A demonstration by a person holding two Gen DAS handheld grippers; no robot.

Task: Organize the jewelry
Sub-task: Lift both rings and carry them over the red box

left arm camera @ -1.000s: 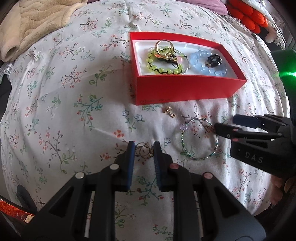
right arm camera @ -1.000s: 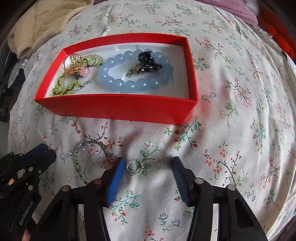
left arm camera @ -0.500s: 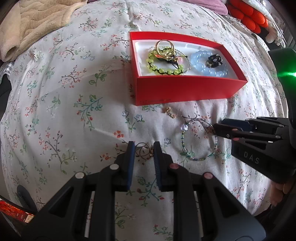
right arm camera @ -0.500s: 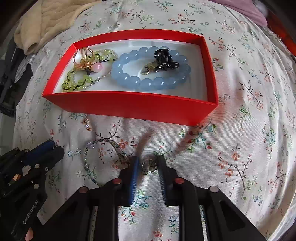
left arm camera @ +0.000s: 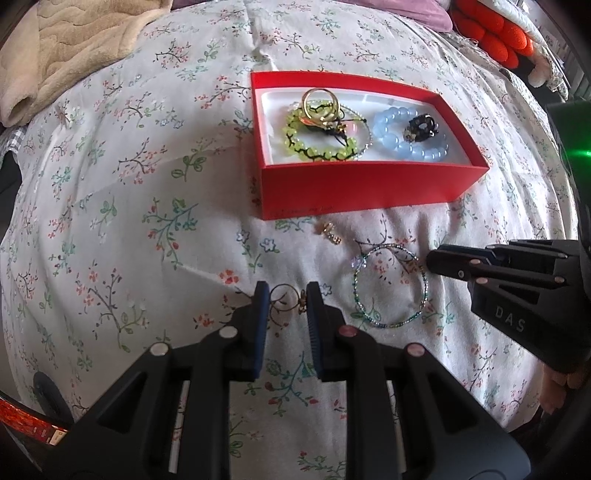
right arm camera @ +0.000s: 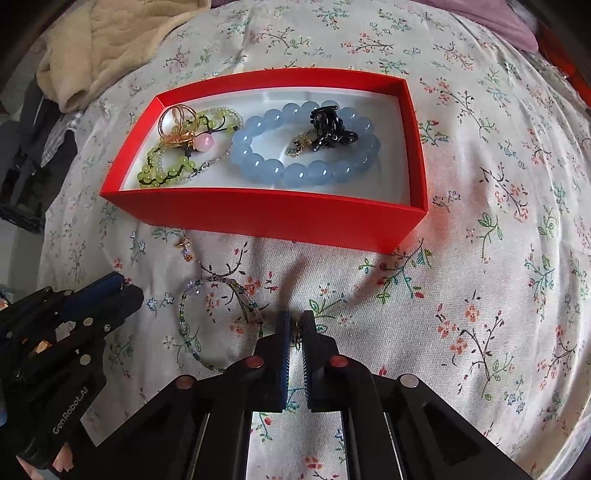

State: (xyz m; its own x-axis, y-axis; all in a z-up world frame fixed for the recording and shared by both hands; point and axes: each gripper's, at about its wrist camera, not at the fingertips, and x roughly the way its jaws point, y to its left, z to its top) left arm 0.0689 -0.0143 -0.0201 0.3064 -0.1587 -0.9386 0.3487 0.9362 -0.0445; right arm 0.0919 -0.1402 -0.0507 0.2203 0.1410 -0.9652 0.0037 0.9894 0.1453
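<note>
The right gripper (right arm camera: 294, 325) is seen nearly closed, its blue pads brought almost together on a small ring (right arm camera: 296, 336) of which only a glint shows in the narrow gap; the pads appear pinched on it against the floral bedspread (right arm camera: 480, 258). From the left wrist view this same gripper (left arm camera: 434, 256) is seen side-on at the right, its tips resting just beside the thin beaded bracelet (left arm camera: 389, 286).

The left gripper (left arm camera: 284, 299) is held at a narrow gap, with a thin wire ring with a small charm (left arm camera: 286, 300) lying between its pads; whether the pads press on it cannot be told, though both ends of the piece sit right at the pad faces. In the right wrist view this gripper (right arm camera: 122, 286) is seen at the lower left, pointing toward the bracelet.

The thin beaded bracelet lies flat on the bedspread between the two grippers. A small gold charm (left arm camera: 330, 233) is found just in front of the red box (left arm camera: 369, 192).

Inside the box, on its white lining, a green bead bracelet (left arm camera: 317, 144) is tangled with gold rings (left arm camera: 319, 105) at the left, and a pale blue bead bracelet (right arm camera: 306, 144) lies at the right with a black hair clip (right arm camera: 330, 127) on top.

A beige blanket (left arm camera: 66, 48) is bunched at the far left, and an orange cushion (left arm camera: 491, 35) is seen at the far right.
</note>
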